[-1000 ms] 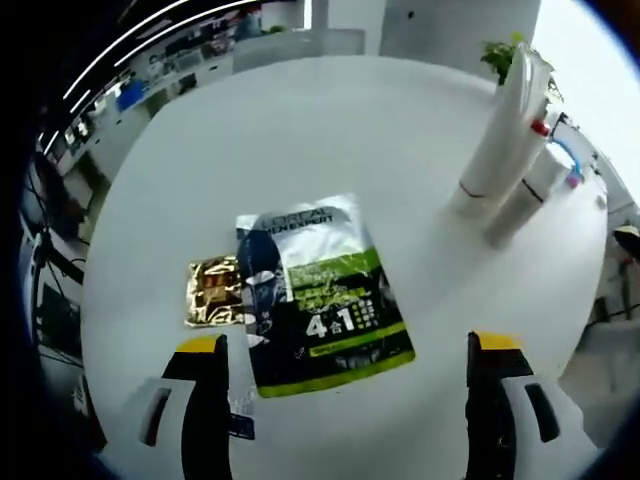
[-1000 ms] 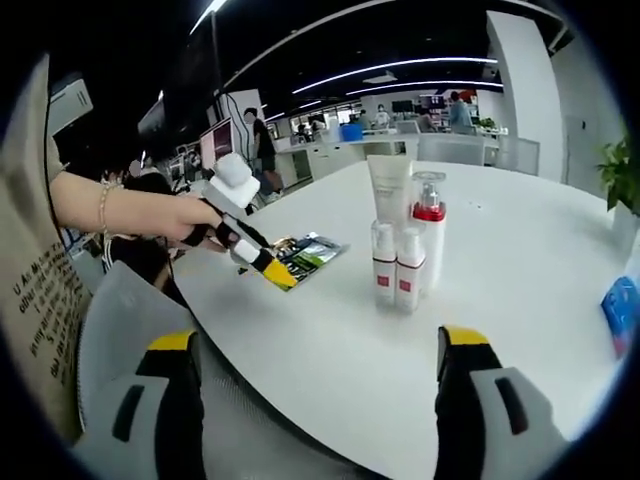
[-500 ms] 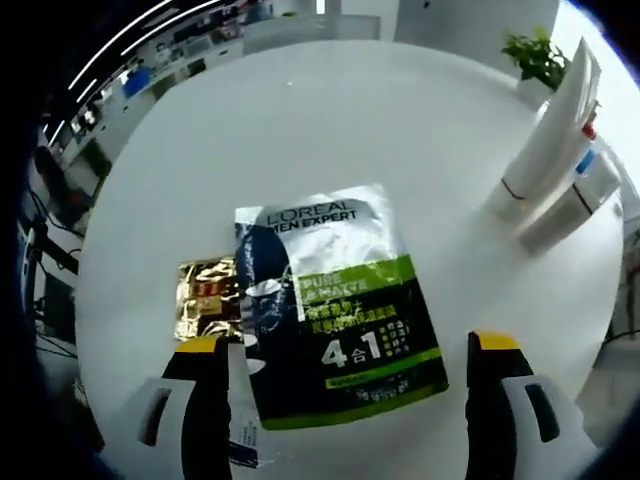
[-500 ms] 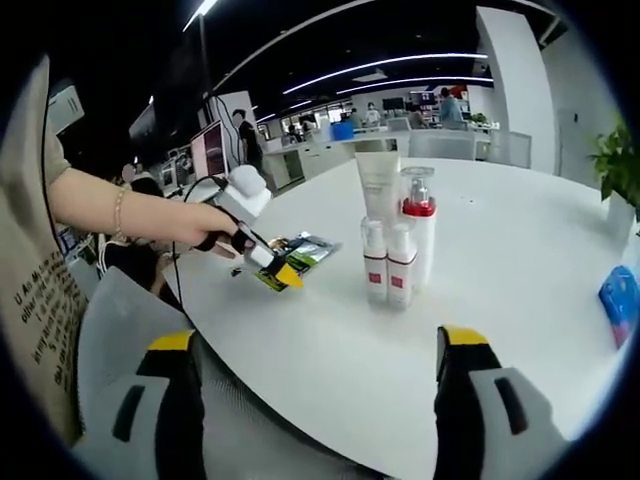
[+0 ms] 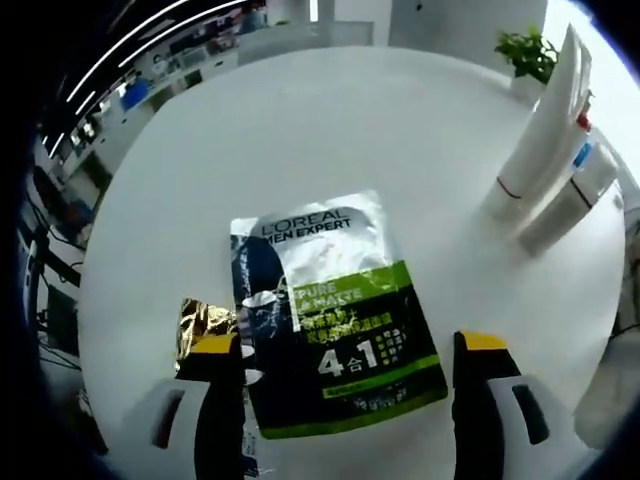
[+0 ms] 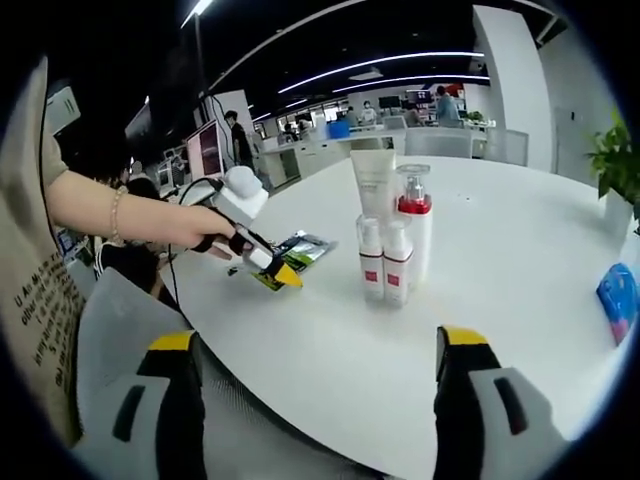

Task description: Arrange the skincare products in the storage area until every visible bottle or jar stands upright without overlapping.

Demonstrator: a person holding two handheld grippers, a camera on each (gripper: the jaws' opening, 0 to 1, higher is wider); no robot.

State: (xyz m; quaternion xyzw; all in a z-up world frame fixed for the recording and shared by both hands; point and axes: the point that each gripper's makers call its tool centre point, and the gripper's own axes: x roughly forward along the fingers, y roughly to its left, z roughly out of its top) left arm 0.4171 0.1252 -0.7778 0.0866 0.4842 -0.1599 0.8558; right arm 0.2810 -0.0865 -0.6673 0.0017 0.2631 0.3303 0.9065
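A green, black and silver face-mask sachet (image 5: 335, 320) lies flat on the white round table (image 5: 300, 130), with a small gold sachet (image 5: 203, 322) at its left edge. My left gripper (image 5: 349, 345) hangs open just above the big sachet, one jaw on either side of its near end. In the right gripper view a hand holds the left gripper (image 6: 268, 268) over that sachet (image 6: 300, 248). A white tube (image 6: 372, 190), a red-collared pump bottle (image 6: 414, 225) and two small white bottles (image 6: 384, 265) stand upright together. My right gripper (image 6: 315, 345) is open and empty, off the table's near edge.
The upright bottles (image 5: 550, 150) stand at the far right of the left gripper view. A blue packet (image 6: 615, 300) lies near the table's right edge, and a potted plant (image 6: 612, 165) stands beyond it. A person's arm and clothing are at the left.
The left gripper has come closer to the big sachet, and its left jaw now covers part of the gold sachet. The right gripper has barely moved.
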